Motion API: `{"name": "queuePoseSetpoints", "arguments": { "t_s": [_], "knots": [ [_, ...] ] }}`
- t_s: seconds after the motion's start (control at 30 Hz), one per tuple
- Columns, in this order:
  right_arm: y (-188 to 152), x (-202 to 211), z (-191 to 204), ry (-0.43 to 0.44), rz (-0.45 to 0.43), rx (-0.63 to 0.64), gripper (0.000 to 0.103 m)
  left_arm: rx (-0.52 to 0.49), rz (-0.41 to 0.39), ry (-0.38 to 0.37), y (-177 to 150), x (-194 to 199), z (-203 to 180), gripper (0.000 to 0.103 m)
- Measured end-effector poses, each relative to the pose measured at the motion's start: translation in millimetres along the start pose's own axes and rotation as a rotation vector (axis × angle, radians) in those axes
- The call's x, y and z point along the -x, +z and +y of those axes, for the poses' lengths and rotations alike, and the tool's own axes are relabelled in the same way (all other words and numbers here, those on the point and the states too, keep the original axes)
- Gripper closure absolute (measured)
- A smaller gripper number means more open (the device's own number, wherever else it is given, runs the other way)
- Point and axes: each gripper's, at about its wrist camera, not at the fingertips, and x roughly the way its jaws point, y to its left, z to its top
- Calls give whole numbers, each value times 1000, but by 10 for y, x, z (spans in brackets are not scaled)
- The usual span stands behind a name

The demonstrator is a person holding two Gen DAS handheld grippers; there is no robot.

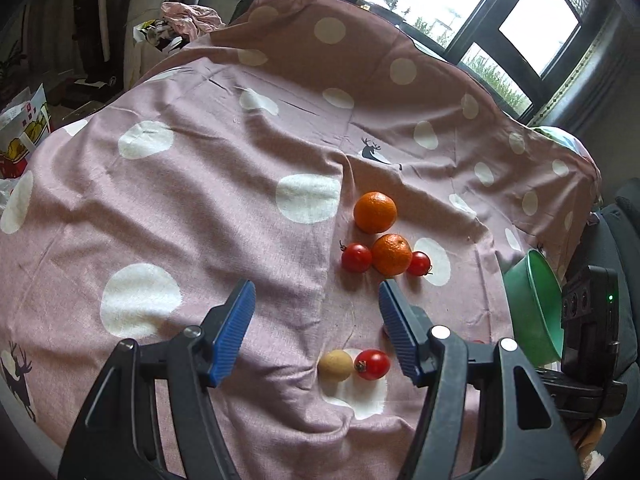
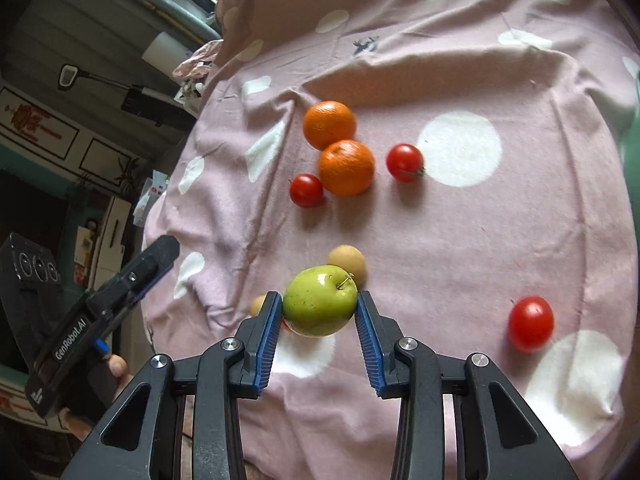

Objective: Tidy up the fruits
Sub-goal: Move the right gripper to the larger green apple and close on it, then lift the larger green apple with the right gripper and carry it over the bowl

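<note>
Pink dotted cloth (image 2: pixel 460 248) covers the bench. Right tool (image 2: pixel 319 310) grips a green apple (image 2: pixel 320 306), glossy, speckled, clear of the cloth, both blue pads pressed on its flanks. Its stem (image 2: pixel 346 281) tilts up and right, toward the far side. Just behind it lies a tan round fruit (image 2: pixel 352 262); further off, two oranges (image 2: pixel 346 166) touching and three red tomatoes (image 2: pixel 530 323) scattered. Left tool (image 1: pixel 316 322) stands wide apart, holding nothing. Green bowl (image 1: pixel 536 304) sits at the bench's right edge.
</note>
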Motion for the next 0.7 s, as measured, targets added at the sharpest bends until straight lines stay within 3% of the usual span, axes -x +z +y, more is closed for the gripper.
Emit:
{"name": "queuePoseSetpoints", "arguments": {
  "t_s": [0.1,0.27,0.4,0.5,0.7],
  "knots": [
    [-94,-59,-168,-42,26,-15,64,-34,23,1,-56,-73,-106,41],
    [-101,-93,-365,8,58,-95,64,-82,82,-18,-154,-220,-260,47],
    [-89,-49,-394,-4,27,-96,63,-118,129,-36,-244,-329,-392,49],
    [-70,-33,-413,-25,20,-95,56,-143,160,-64,-312,-393,-494,50],
    [19,120,-473,-23,-59,-104,56,-174,205,-88,-429,-507,-671,53]
  ]
}}
